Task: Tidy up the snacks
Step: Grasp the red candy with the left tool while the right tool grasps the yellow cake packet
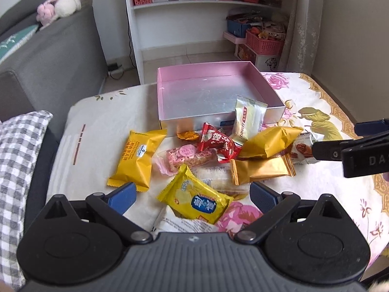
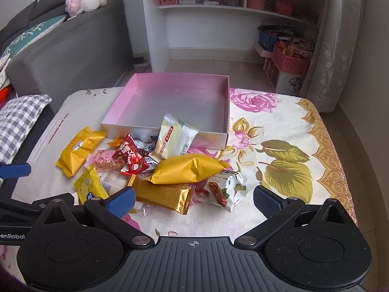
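A pile of wrapped snacks lies on the floral tablecloth in front of a shallow pink box (image 1: 170,76) (image 2: 225,90), whose inside is bare. A white packet (image 1: 248,119) (image 2: 175,138) leans on the box's front wall. My left gripper (image 1: 192,194) is open over a yellow cracker packet (image 1: 194,197) (image 2: 88,186). My right gripper (image 2: 194,199) is open above a gold bar (image 2: 160,196) (image 1: 262,169) and a walnut packet (image 2: 222,191) (image 1: 302,149). A red packet (image 1: 216,144) (image 2: 130,157), a puffed gold bag (image 1: 269,142) (image 2: 187,170) and a yellow cake packet (image 1: 138,157) (image 2: 79,147) lie between.
A grey sofa (image 1: 48,56) with a checked cushion (image 1: 19,160) stands left of the table. White shelves (image 1: 206,2) and pink baskets (image 1: 263,42) are behind. The tablecloth (image 2: 279,126) right of the box holds nothing. The right gripper's body (image 1: 352,153) shows at the right edge of the left wrist view.
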The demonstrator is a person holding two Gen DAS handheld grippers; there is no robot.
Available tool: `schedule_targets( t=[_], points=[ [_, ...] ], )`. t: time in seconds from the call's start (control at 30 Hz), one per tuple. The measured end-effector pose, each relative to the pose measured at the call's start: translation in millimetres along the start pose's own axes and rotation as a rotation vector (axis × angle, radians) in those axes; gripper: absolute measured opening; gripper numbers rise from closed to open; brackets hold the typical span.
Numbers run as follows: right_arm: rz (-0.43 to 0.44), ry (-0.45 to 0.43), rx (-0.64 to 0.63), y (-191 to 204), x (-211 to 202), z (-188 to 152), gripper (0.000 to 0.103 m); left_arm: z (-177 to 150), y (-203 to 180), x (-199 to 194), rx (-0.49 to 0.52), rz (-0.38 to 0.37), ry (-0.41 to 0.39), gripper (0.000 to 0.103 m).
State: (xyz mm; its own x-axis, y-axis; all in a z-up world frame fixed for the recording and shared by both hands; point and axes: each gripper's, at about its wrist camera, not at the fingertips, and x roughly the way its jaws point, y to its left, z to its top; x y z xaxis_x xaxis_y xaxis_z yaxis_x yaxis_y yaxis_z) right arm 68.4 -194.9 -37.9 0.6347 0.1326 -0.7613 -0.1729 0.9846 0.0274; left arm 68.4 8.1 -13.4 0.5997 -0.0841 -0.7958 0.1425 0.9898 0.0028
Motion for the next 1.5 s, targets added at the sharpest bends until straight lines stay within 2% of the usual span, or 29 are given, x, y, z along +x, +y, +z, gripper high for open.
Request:
schedule_targets(
  t=[0.13,0.2,0.27,0.4,0.6,0.83,1.03,1.1,1.17,1.27,1.4,1.5],
  points=[
    [0.040,0.002,0.084,-12,18,8,0.103,6,15,18,-0.041,-0.016,-0.011,0.097],
    [0.060,0.026,0.105,-16,31,2,0.103,5,20,29,-0.043,-0.019,-0.002,0.092],
    [0.081,0.074,0.078,-13,44,-2,0.103,6,25,39,-0.033,-0.042,0.021,0.087],
    [0.096,0.056,0.032,-8,53,-1,0.103,6,30,54,-0.005,-0.083,0.035,0.082],
    [0.118,0.047,0.055,-13,70,4,0.103,9,37,71,0.026,-0.150,0.053,0.072],
    [0.143,0.060,0.163,-28,88,11,0.103,11,45,83,0.063,-0.204,0.039,0.060],
    [0.181,0.088,0.326,-49,98,15,0.103,12,47,92,0.121,-0.238,0.002,0.052],
    [0.191,0.100,0.373,-54,99,16,0.103,15,46,94,0.124,-0.246,-0.001,0.045],
    [0.199,0.126,0.418,-59,98,16,0.103,19,47,93,0.104,-0.273,-0.004,0.041],
    [0.250,0.144,0.496,-67,93,15,0.103,28,49,92,0.021,-0.354,-0.002,0.040],
    [0.291,0.156,0.583,-75,91,13,0.102,32,48,96,-0.094,-0.452,0.040,0.033],
    [0.282,0.163,0.611,-75,90,14,0.098,32,43,106,-0.178,-0.494,0.093,0.029]
  ],
)
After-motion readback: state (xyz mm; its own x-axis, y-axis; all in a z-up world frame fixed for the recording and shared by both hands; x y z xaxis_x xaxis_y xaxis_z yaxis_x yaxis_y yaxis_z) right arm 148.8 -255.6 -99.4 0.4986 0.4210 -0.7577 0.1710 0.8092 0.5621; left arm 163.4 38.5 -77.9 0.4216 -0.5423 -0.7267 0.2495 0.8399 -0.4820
